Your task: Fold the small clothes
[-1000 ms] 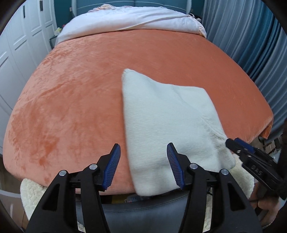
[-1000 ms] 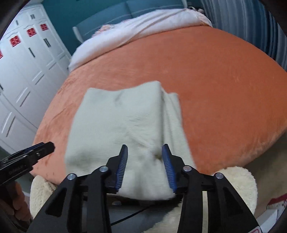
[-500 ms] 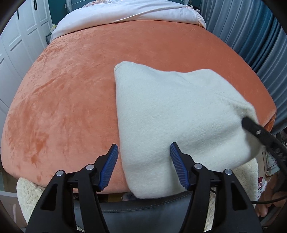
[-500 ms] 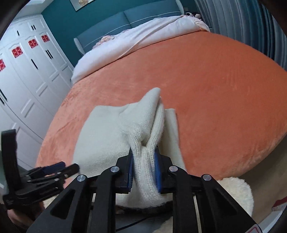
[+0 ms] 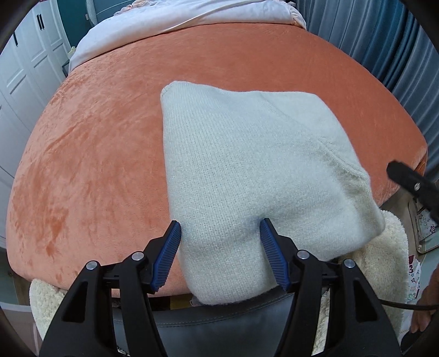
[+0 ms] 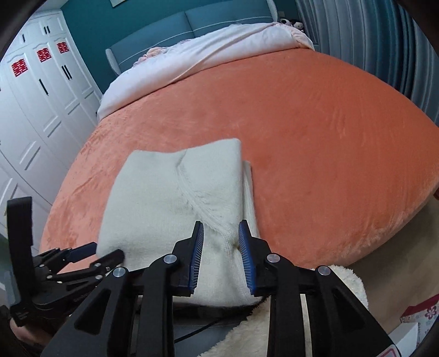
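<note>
A cream knitted garment (image 5: 247, 164) lies folded on the orange bed cover (image 5: 96, 137), its near end hanging over the bed's front edge. My left gripper (image 5: 221, 236) is open, its blue pads either side of the garment's near left part. In the right wrist view the garment (image 6: 170, 192) shows a folded layer on top with a seam running down it. My right gripper (image 6: 221, 239) is open, its jaws either side of the garment's near right part. The left gripper also shows in the right wrist view (image 6: 101, 254), and the right gripper's tip shows in the left wrist view (image 5: 406, 175).
A pink-white duvet (image 6: 219, 55) lies across the far end of the bed by a teal headboard (image 6: 192, 24). White wardrobes (image 6: 35, 96) stand on the left, grey-blue curtains (image 5: 397, 55) on the right. A fluffy cream cushion (image 5: 384, 261) on a dark chair sits below the bed's front edge.
My right gripper was shut on a bunched fold of the garment half a second ago; it has let go and opened. The garment now lies flatter. My left gripper moved forward over the near edge.
</note>
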{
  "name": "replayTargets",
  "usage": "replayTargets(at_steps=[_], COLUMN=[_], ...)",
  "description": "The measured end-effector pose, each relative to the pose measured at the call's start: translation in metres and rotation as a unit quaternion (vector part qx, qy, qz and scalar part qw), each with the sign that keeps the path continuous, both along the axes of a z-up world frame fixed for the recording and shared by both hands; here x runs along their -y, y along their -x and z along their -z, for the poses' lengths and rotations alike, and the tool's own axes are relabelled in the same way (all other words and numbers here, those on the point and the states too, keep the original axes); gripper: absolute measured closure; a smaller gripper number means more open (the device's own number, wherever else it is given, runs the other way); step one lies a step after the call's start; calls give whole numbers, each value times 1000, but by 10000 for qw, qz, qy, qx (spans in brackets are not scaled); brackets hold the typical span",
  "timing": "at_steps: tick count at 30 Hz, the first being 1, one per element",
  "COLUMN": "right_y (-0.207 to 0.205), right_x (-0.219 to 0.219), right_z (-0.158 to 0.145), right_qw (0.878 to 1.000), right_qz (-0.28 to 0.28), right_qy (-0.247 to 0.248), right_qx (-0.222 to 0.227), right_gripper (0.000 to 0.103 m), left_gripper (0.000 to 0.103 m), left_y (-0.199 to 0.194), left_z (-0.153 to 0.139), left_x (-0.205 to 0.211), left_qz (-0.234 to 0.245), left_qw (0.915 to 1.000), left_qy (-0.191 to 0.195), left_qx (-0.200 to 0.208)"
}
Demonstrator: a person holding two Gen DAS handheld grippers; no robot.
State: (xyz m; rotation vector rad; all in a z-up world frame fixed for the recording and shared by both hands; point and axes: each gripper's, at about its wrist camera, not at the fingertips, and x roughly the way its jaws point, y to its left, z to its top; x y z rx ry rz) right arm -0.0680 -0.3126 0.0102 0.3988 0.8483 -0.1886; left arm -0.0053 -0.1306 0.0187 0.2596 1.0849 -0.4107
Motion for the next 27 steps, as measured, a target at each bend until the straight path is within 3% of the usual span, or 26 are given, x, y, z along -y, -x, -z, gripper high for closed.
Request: replayTargets(at_steps=[3,6,11,15,17,20,21,22,23,27], right_y=[-12,-26,-24,-48,-49,-33,-24,-15,-6,7], right_x=[-7,-17,-24,-24,-27,-26,-23,-20,-15,2], right_z=[-3,4,16,67,65,38,32,29,28,49], right_qw=[9999,9997,9995,9938,9942,9970,9978,9984,9987,9954], right_qz=[-148,-196,-197,-357,-370,-312,-250,-165,-61,76], right_qy=[22,13,-14,14,125,58,43,62,63,-563], right_qx=[78,-118,-241,-1054,-1006,-708,-608,-545,-499,-771], right_gripper=[79,90,91,99,99,89,77,57,49,46], left_gripper=[44,44,43,39,39,39,36,33,32,32], left_y=[0,0,0,-5,-5,-1,0,1,2,5], left_z=[0,-1,0,7,6,-5,-8,-10,-11,-9], left_x=[0,-1,-2,-5,-10,-21,-26,-31,-35,-46], left_qz=[-24,-33,-66,-170,-242,-300,-326,-356,-402,-531], left_qw=[10000,10000,10000,9993,9987,9980,9976,9970,9963,9933], left_qy=[17,21,34,166,218,402,494,589,672,883], left_qx=[-20,-35,-56,-278,-381,-384,-359,-344,-344,-515])
